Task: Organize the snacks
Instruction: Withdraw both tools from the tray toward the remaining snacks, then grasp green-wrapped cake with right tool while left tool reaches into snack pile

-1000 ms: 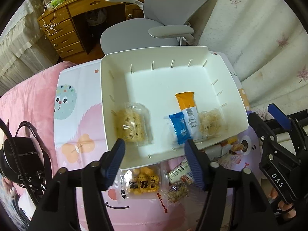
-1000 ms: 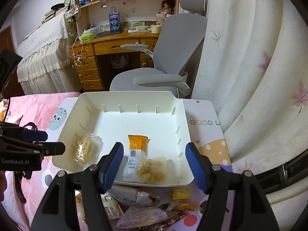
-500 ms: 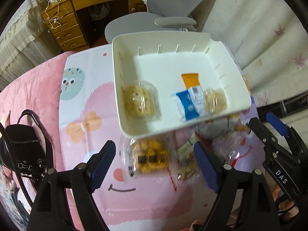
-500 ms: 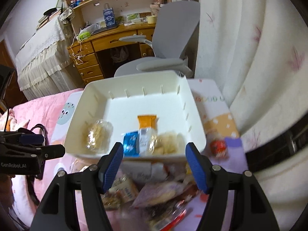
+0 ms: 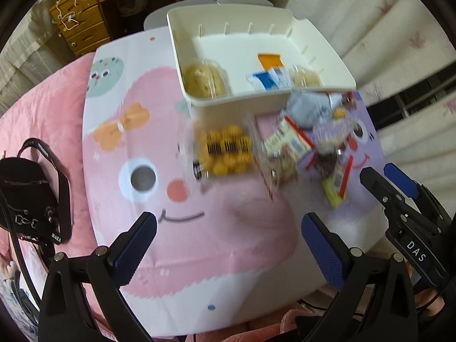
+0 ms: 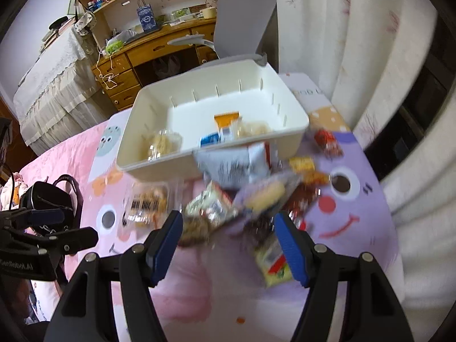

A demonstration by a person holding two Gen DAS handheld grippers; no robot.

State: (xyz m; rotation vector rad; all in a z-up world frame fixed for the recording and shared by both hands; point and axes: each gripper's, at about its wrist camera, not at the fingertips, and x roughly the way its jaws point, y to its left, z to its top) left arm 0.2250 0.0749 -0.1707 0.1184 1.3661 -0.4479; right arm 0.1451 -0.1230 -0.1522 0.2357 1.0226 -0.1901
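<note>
A white bin (image 5: 265,99) (image 6: 159,165) stands at the far side of the cartoon table mat. It holds a clear pack of pale crackers (image 5: 203,81), an orange bar (image 5: 269,59), a blue packet (image 5: 263,81) and a pale snack pack (image 5: 303,77). A pile of loose snacks (image 5: 273,151) (image 6: 242,196) lies just in front of it, including a clear bag of yellow puffs (image 5: 225,149) and a grey-white bag (image 6: 232,165). My left gripper (image 5: 228,242) is open and empty, well short of the pile. My right gripper (image 6: 229,239) is open and empty, at the pile's near edge.
A black bag (image 5: 25,196) lies on the pink bedding to the left. A grey office chair (image 6: 242,34) and a wooden desk (image 6: 142,54) stand behind the bin. White curtains (image 6: 342,42) hang on the right. The table's near edge is close below.
Both grippers have pulled back and up from the bin. The bin now looks smaller and farther away, and the whole snack pile in front of it has come into view.
</note>
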